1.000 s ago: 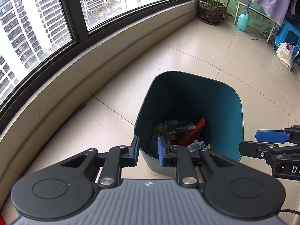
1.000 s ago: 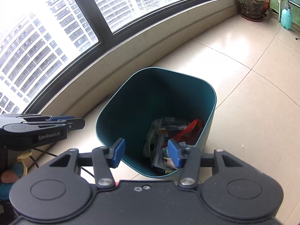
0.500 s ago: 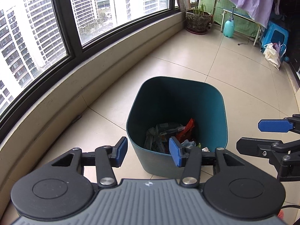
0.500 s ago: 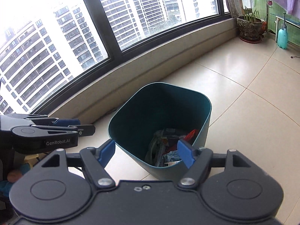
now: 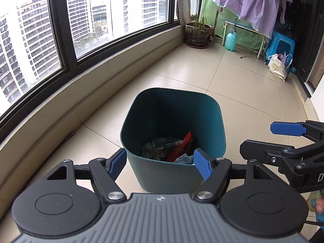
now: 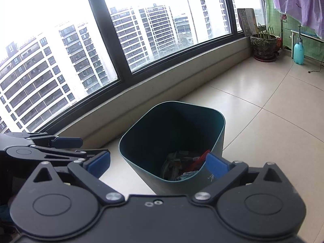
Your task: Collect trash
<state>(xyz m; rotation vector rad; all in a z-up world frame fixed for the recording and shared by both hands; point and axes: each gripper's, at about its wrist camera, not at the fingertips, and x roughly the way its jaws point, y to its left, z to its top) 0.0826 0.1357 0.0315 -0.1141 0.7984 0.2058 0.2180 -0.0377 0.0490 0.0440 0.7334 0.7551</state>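
Beside the curved window, over the bin: both of my hand-held grippers empty.

On the floor just ahead of me stands the teal trash bin [image 5: 172, 141], upright, with crumpled wrappers [image 5: 172, 147] lying at its bottom. My left hand-held gripper [image 5: 160, 163] is opening with nothing between its blue pads, and my right hand-held gripper [image 6: 159, 165] is opening too, likewise empty. I judge the drop done; to do the next part well I should lift both clear of the rim without nudging the bin, then scan the tiles for more litter.
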